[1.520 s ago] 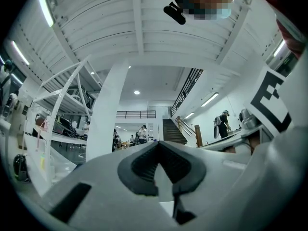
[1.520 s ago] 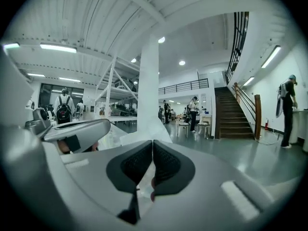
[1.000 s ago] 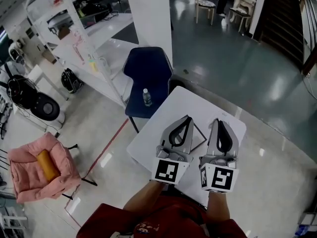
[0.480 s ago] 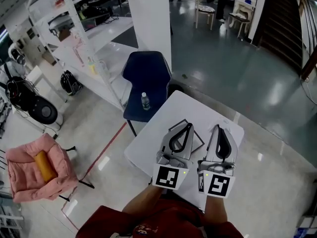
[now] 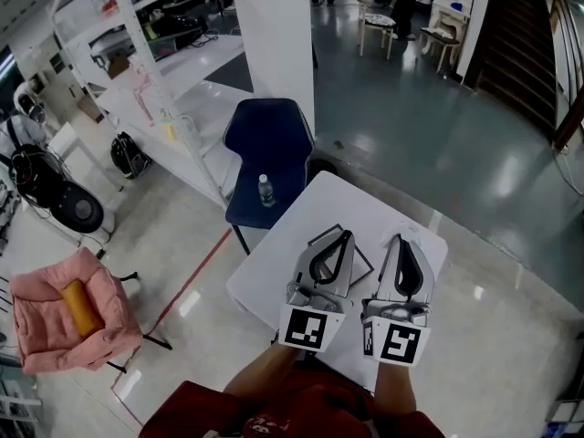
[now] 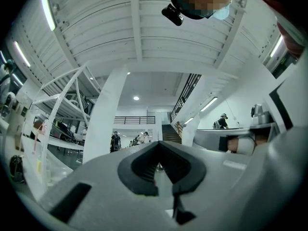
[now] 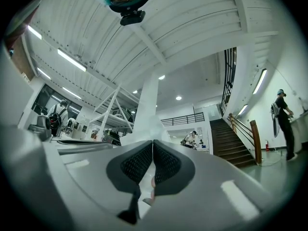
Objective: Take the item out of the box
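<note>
Held side by side over a small white table (image 5: 315, 203), both grippers point away from me. My left gripper (image 5: 345, 235) is shut with nothing in it, its dark pads (image 6: 139, 165) meeting at the tip. My right gripper (image 5: 401, 242) is shut too, pads (image 7: 137, 162) pressed together and empty. A thin dark-edged flat shape (image 5: 365, 261), possibly the box, lies on the table, mostly hidden under the left gripper. I see no item. Both gripper views show only the hall and ceiling, not the table.
A blue chair (image 5: 271, 135) with a water bottle (image 5: 265, 190) on its seat stands against the table's far side. A white pillar (image 5: 271, 35) and shelving (image 5: 119, 53) rise behind it. A pink seat (image 5: 55, 322) holding an orange roll sits at the lower left.
Both grippers have sunk a little lower in the head view, and the table and chair have shifted slightly. Both stay shut and empty.
</note>
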Demonstrator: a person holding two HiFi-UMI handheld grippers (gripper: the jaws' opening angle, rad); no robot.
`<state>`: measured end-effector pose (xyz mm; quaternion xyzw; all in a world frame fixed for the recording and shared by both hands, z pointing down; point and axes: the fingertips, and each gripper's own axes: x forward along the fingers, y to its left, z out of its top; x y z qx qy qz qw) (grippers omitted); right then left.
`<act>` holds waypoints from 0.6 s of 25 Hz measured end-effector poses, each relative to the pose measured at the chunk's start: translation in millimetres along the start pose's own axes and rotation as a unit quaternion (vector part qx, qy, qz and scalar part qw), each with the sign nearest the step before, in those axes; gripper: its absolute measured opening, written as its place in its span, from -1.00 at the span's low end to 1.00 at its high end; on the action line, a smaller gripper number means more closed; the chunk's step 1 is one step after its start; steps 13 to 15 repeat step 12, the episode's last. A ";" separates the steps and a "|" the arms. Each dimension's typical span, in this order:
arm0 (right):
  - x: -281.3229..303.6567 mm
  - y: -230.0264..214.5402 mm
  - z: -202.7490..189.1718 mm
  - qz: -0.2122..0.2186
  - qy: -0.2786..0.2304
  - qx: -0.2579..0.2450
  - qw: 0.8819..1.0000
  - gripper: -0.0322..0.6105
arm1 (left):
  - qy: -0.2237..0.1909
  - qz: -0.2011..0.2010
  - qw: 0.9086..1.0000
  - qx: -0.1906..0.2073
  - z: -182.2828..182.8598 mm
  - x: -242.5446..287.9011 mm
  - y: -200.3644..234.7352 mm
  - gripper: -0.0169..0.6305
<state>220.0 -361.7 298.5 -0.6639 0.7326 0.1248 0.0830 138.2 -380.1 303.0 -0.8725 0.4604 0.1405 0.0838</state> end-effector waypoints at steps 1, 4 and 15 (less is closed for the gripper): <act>0.2 0.1 -1.2 0.001 0.001 -0.001 1.000 -0.88 | 0.001 0.000 1.000 0.000 -0.9 0.1 -0.5 -0.94; 1.9 -0.6 -3.7 0.000 0.004 -0.008 1.000 -0.88 | 0.001 0.001 1.000 -0.002 -2.8 2.5 -0.6 -0.94; -0.4 -1.0 -14.5 0.003 0.019 -0.003 1.000 -0.88 | 0.008 0.007 1.000 -0.007 -7.9 -0.6 -2.2 -0.94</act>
